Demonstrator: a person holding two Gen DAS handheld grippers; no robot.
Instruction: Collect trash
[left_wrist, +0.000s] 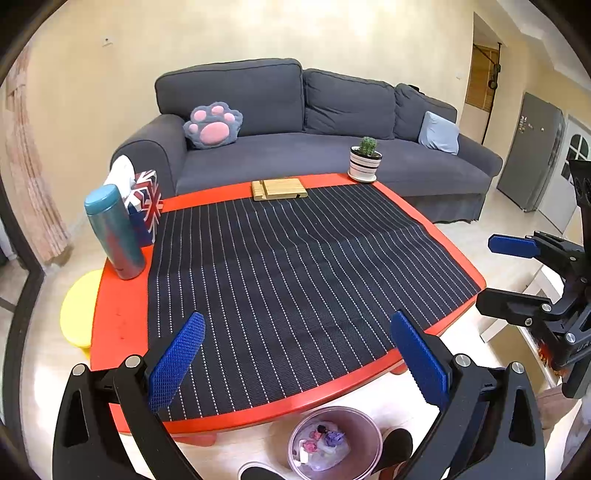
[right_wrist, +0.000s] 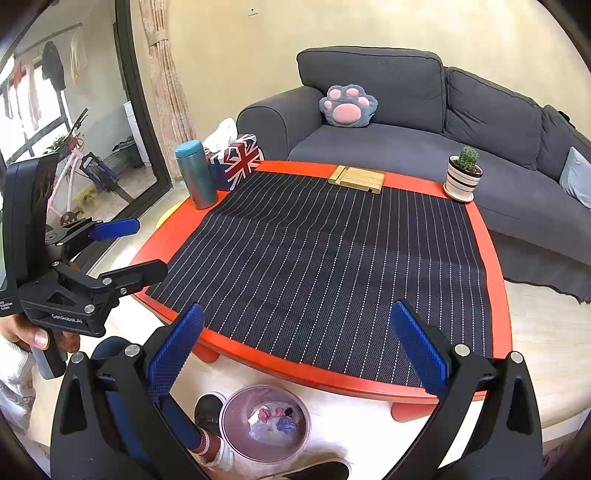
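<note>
A round pinkish trash bin (left_wrist: 334, 441) stands on the floor by the near edge of the red table (left_wrist: 122, 314); it holds crumpled pink, purple and white scraps. It also shows in the right wrist view (right_wrist: 265, 424). My left gripper (left_wrist: 297, 356) is open and empty above the table's near edge. My right gripper (right_wrist: 297, 352) is open and empty above the near edge too. Each gripper shows in the other's view, the right one (left_wrist: 517, 273) at the right and the left one (right_wrist: 122, 247) at the left, both open.
A dark striped mat (left_wrist: 295, 266) covers the table. On it stand a teal flask (left_wrist: 114, 232), a Union Jack tissue box (left_wrist: 146, 203), a wooden stand (left_wrist: 279, 189) and a potted cactus (left_wrist: 365, 160). A grey sofa (left_wrist: 314, 147) is behind. A yellow stool (left_wrist: 79, 308) sits left.
</note>
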